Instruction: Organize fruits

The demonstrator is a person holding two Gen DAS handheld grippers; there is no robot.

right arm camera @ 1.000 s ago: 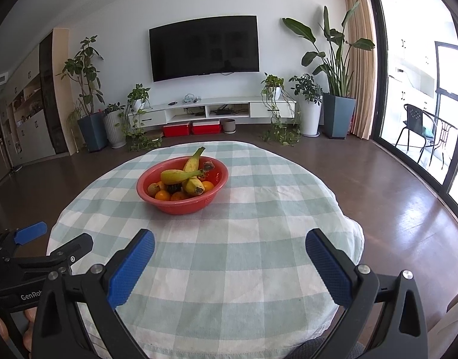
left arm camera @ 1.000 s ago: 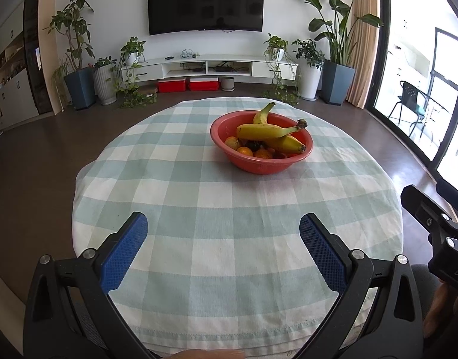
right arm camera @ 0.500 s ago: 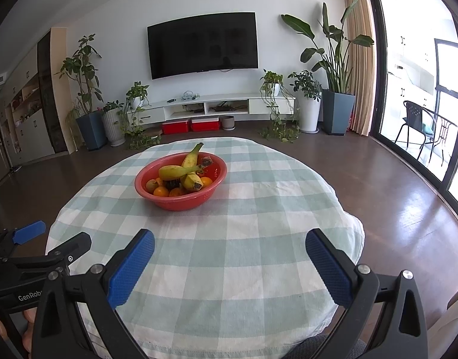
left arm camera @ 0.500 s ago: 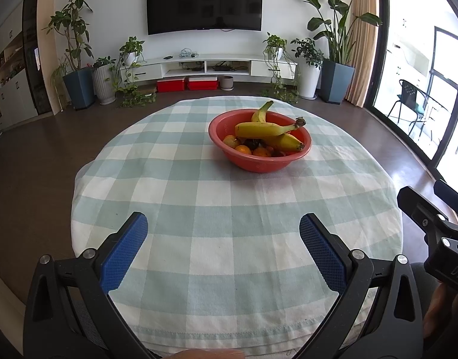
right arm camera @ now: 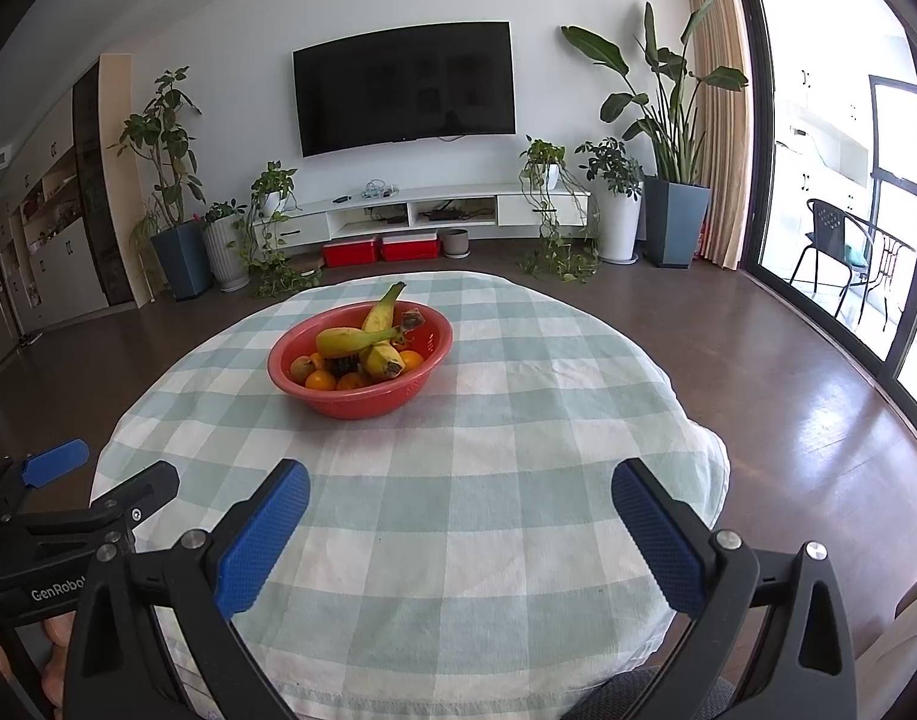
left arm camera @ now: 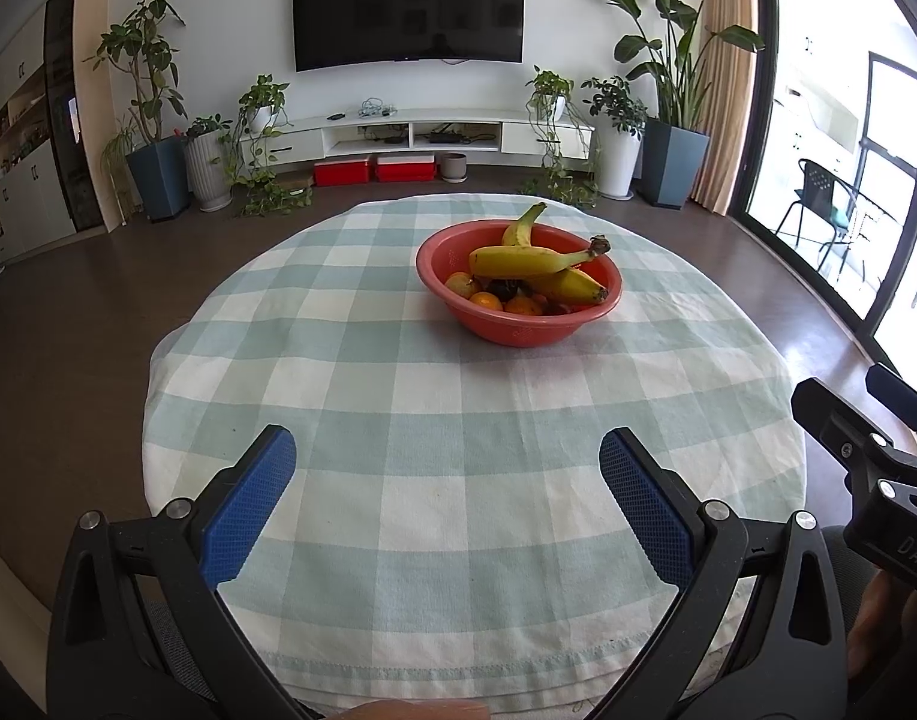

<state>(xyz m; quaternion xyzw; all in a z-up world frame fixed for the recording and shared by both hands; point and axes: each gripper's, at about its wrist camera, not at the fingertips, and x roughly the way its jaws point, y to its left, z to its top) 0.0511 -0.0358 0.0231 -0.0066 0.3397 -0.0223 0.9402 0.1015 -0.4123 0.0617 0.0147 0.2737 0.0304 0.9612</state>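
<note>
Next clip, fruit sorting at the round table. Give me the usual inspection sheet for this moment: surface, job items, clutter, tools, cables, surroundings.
Surface: round table under a green-and-white checked cloth, lightly wrinkled.
Job's things: red bowl stands beyond the table's middle, holding bananas, small oranges and something dark I cannot identify. No fruit lies outside it.
Clutter: nothing seen on the cloth besides the bowl.
Tools: left tool and right tool both open, empty, over the near edge, well short of the bowl.
Cables: nothing seen on the table; some wires on the TV shelf.
Surroundings: wall TV, potted plants, red boxes, glass doors on the right.
</note>
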